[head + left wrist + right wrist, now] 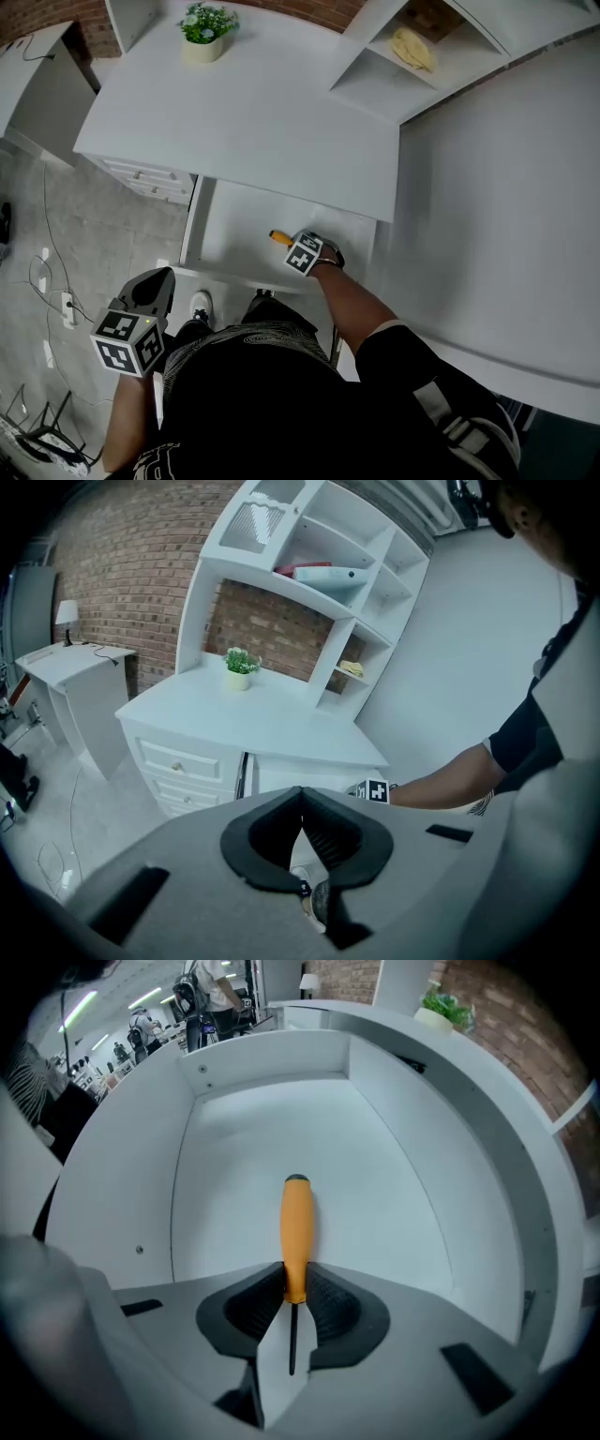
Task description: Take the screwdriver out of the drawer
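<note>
1. The right gripper [292, 1288] has grey, matte, moulded bodywork. Its black ribbed pads [330, 1309] curve inward and are clamped on the screwdriver [296, 1232], at the near end of the handle.
2. Behind that pinch, a thin dark metal shaft runs straight back toward the gripper body, over a pale wedge-shaped gap.
3. Ahead of the jaws, the handle is a smooth, round orange bar capped in black at its far tip.
4. The tool's long axis lies along the gripper's own line. The handle points forward away from the jaws and the blade points back.
5. Below and around the gripper lies the drawer [272, 1063], a shallow box of smooth white panels with a flat floor and small screw heads in its walls. The screwdriver is inside it. Whether it touches the floor cannot be told.
6. In the head view the orange handle [280, 237] juts from the right gripper [302, 246] over the open drawer [234, 225].
7. Beyond the drawer's back wall is the white desk top [253, 112], which carries a small potted plant [206, 33] at its far edge.
8. Well apart, on the person's other side and outside the drawer, the left gripper [302, 803] has its black pads pressed together with nothing between them.
</note>
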### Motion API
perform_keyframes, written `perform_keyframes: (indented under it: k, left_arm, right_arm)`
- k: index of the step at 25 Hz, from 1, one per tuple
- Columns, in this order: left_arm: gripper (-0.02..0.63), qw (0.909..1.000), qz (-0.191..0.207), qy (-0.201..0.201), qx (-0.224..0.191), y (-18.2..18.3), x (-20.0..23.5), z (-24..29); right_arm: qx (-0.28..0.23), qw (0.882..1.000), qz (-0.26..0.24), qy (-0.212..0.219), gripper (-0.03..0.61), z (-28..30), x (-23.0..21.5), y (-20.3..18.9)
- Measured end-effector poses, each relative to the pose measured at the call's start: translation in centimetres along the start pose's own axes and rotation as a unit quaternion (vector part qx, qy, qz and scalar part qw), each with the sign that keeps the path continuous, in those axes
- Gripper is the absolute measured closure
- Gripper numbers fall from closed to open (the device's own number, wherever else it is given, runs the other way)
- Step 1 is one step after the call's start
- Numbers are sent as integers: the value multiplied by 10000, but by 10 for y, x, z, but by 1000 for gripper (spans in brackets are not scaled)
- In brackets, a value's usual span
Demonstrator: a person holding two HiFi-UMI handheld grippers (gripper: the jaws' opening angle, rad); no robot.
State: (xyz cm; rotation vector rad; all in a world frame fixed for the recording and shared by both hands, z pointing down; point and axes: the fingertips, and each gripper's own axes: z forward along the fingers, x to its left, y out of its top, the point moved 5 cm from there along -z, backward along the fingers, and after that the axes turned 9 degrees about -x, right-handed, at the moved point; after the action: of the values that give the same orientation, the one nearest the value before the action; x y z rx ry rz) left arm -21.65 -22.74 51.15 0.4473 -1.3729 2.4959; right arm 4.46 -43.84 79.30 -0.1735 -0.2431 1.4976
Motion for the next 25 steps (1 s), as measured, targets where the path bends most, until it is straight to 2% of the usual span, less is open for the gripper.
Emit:
perform_keyframes:
  k: [7, 16, 20, 25]
  left_arm:
    - [598, 9995, -159, 269, -95, -2, -1, -4]
    - [598, 9988, -244, 378, -164, -6, 3, -10]
    - [598, 9993, -181, 237, -205, -3, 5, -7]
    - [598, 9996, -104, -90, -238, 3, 8, 1]
  right_arm:
    - [419, 9981, -233, 386, 489, 7, -3, 2]
    - [668, 9958, -368, 510, 508, 10, -4, 3]
    - [370, 9987, 42, 337, 512, 4, -5, 12]
    - [-540, 9966, 621, -12, 512, -25, -5, 46]
